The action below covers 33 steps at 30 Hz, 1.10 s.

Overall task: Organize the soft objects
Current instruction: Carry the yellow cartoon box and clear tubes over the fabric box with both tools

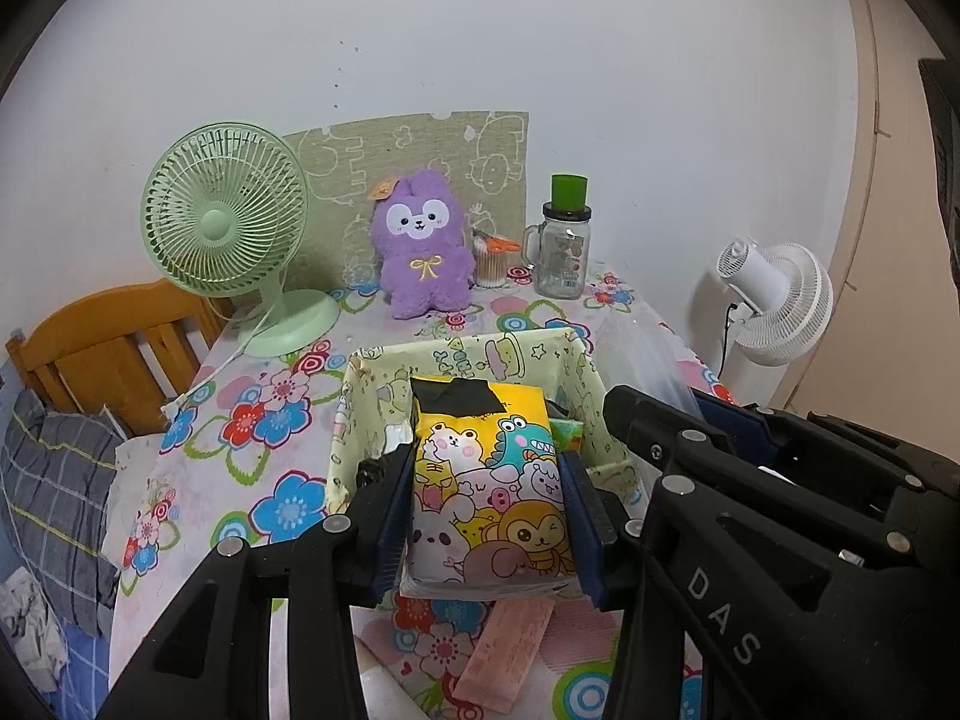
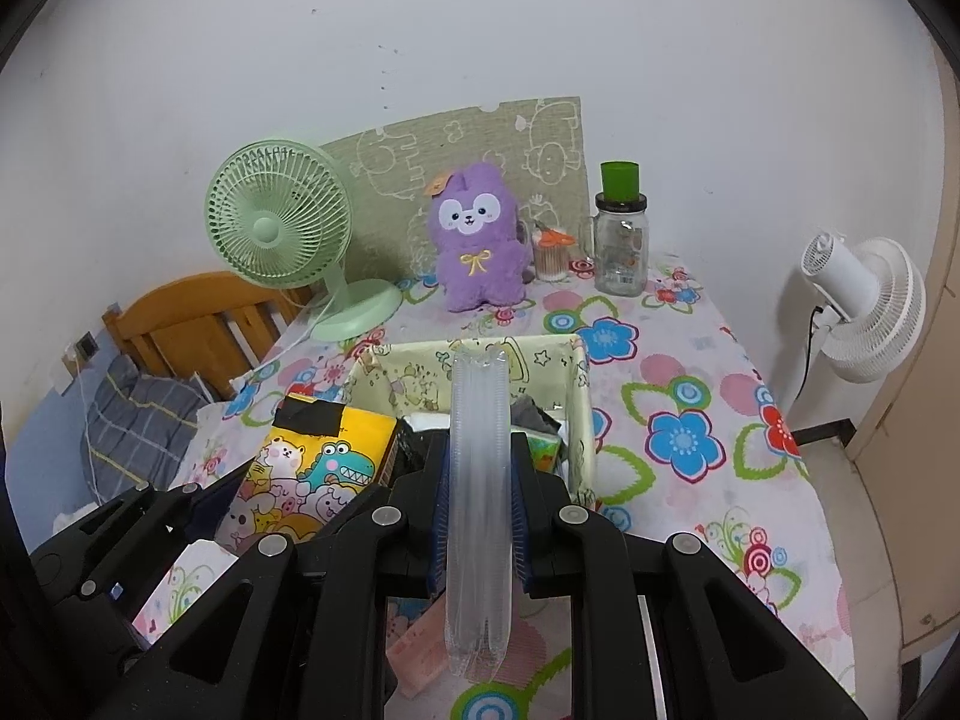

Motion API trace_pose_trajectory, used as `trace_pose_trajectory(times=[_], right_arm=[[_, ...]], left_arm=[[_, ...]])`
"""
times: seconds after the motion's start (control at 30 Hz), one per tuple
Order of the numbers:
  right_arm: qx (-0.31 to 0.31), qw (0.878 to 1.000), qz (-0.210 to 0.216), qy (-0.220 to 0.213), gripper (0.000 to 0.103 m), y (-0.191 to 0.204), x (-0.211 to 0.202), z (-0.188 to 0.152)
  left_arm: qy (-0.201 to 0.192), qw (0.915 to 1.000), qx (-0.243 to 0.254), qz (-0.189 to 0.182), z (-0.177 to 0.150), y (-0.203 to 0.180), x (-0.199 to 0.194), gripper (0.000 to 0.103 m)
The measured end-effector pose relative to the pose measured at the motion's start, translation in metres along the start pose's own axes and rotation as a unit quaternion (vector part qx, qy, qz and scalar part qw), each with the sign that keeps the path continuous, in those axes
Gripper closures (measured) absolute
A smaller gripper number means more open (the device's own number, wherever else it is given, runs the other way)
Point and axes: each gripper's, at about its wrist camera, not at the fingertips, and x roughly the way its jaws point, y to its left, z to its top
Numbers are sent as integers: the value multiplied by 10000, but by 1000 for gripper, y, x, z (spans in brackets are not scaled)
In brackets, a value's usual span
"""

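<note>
While I look along both wrists, the far edge of the bench (image 2: 750, 396) is crowded: a mint-green desk fan (image 1: 225, 222) stands at the left, a purple plush toy (image 1: 423, 243) sits upright against a patterned board (image 1: 420, 150) leaning on the wall, and beside it are a cup of cotton swabs (image 1: 491, 267) and a glass jar (image 1: 561, 252) topped with a green cap. A white floor fan (image 1: 774, 300) stands off the bench at the right, and a wooden headboard (image 1: 114, 342) with a plaid pillow (image 1: 54, 480) shows at the left. On the flowered cloth, below the claws, lies a pink packet (image 1: 510, 648).

Straight ahead is the open fabric bin (image 1: 468, 354), already holding some dark and green items I cannot identify.

My left claw (image 1: 489, 516) is partly spread and pinching the cartoon-printed tissue pack (image 1: 489, 480) by its two sides — the pack sits at the bin's near rim, its top end with a black tape patch reaching over the opening. My right claw (image 2: 480, 510) is pressed nearly together on a clear plastic sleeve (image 2: 480, 480) — a narrow, ribbed, see-through thing standing upright between the pads, its top reaching over the bin. The two claws sit close side by side, the right just beside the pack.
</note>
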Motion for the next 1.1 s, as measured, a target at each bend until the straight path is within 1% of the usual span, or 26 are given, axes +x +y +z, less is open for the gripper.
trace_pose_trajectory(times=[0.23,0.6,1.1], right_arm=[[-1,10000,31,-8,82,-2,14,13],[8,10000,61,48,82,-4,35,23],[-3,9996,-31,297,82,-11,84,38]], left_arm=[[-4,10000,-14,14,8,4,12,56],[59,10000,-68,-11,17,11,33,55],[330,9994,-103,56,31,16,79,55]])
